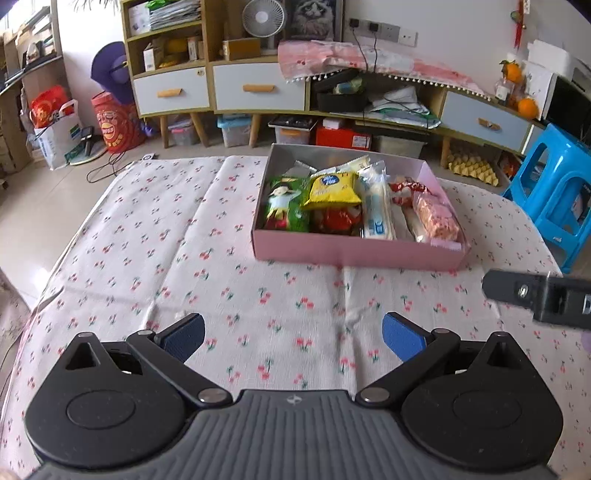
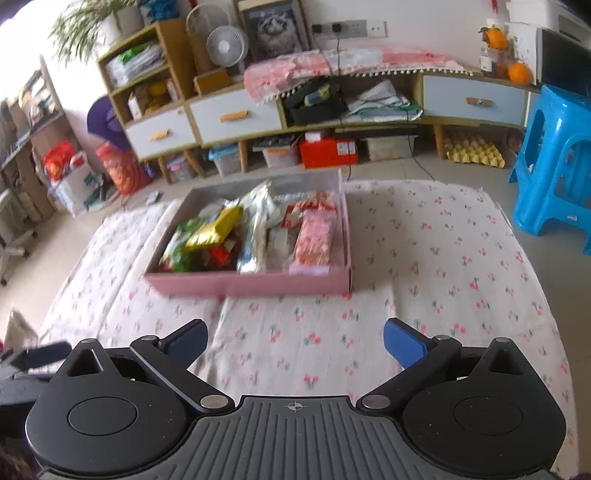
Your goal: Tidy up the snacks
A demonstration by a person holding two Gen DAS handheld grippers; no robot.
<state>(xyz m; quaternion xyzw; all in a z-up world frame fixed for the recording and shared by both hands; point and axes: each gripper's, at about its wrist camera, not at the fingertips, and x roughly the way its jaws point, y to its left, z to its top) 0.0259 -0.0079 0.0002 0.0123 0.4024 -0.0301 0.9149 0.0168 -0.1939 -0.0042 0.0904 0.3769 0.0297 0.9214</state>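
Cherry-printed cloth [image 1: 229, 258] covers the counter, and behind it stands a low wooden sideboard [image 1: 236, 92] with white drawers and a small fan [image 1: 264, 17] on top. A blue plastic stool [image 1: 554, 199] sits at the right of the counter.

On the cloth rests a shallow pink box [image 1: 354, 253] filled with packaged snacks. From left to right in the left wrist view they are a green packet [image 1: 286, 206], a yellow packet [image 1: 334, 188] lying over a red one, a long white packet [image 1: 376, 203] and a pink speckled bar [image 1: 436, 218] by the right wall.

Both grippers hover above bare cloth, near the box but apart from it. The left gripper [image 1: 293, 336] has its blue-padded fingers spread wide — nothing between them. The right gripper [image 2: 295, 339] also has its fingers wide apart and holds nothing; its view is slightly blurred.
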